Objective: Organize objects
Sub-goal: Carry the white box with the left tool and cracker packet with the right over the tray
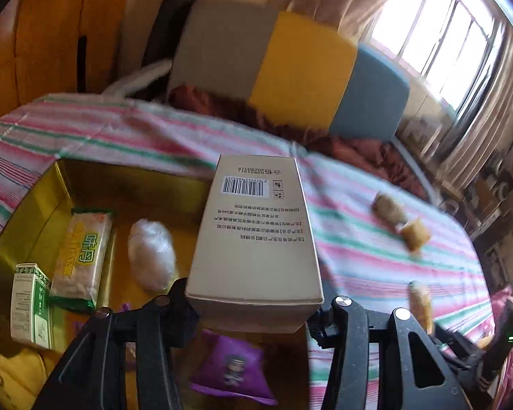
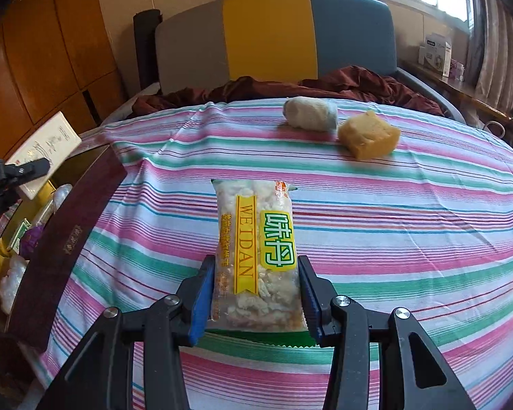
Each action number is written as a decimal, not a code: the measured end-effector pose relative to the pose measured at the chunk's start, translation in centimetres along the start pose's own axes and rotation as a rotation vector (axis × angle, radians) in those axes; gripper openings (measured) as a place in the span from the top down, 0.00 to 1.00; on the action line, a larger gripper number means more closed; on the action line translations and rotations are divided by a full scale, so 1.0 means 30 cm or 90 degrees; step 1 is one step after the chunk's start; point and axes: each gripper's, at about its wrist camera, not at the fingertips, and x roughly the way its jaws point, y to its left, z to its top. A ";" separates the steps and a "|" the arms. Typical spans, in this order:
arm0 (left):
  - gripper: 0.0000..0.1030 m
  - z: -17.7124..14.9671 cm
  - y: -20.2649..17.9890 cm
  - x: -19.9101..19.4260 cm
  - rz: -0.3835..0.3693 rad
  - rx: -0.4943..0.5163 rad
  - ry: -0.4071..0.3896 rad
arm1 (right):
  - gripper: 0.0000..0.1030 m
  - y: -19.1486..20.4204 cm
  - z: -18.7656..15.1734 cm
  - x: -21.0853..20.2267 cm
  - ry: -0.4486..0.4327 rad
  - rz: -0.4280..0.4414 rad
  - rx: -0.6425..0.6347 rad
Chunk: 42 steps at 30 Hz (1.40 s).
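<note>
My left gripper (image 1: 253,304) is shut on a beige carton with a barcode (image 1: 256,235) and holds it over the right edge of the gold-lined box (image 1: 41,218). The carton and left gripper also show at the far left of the right wrist view (image 2: 46,152). Inside the box lie a Weidan snack pack (image 1: 82,256), a white wrapped lump (image 1: 150,256), a green-and-white carton (image 1: 29,304) and a purple pouch (image 1: 232,365). My right gripper (image 2: 254,294) is shut on a second Weidan snack pack (image 2: 256,256) over the striped bedsheet.
A grey-white wrapped lump (image 2: 309,113) and a yellow block (image 2: 367,135) lie on the striped bed (image 2: 410,222) further back. The box's dark maroon wall (image 2: 68,235) stands at the left. A headboard (image 2: 273,34) and a rumpled maroon blanket (image 2: 342,85) lie beyond.
</note>
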 end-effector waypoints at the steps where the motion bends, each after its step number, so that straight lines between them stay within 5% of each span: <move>1: 0.51 0.004 0.010 0.018 0.006 -0.003 0.012 | 0.55 0.006 0.001 -0.001 0.000 0.002 -0.001; 12: 0.51 0.003 0.016 0.151 -0.031 -0.005 0.127 | 0.55 0.043 0.004 -0.006 -0.004 0.010 -0.001; 16: 0.40 -0.010 0.034 0.134 -0.042 -0.044 0.149 | 0.55 0.049 0.000 -0.003 -0.001 0.016 0.005; 27: 0.39 -0.040 0.155 -0.062 -0.066 -0.081 0.034 | 0.55 0.182 0.033 -0.047 -0.017 0.071 -0.013; 42: 0.39 -0.048 0.396 -0.207 0.022 -0.150 -0.035 | 0.55 0.595 0.127 -0.069 -0.015 0.190 -0.100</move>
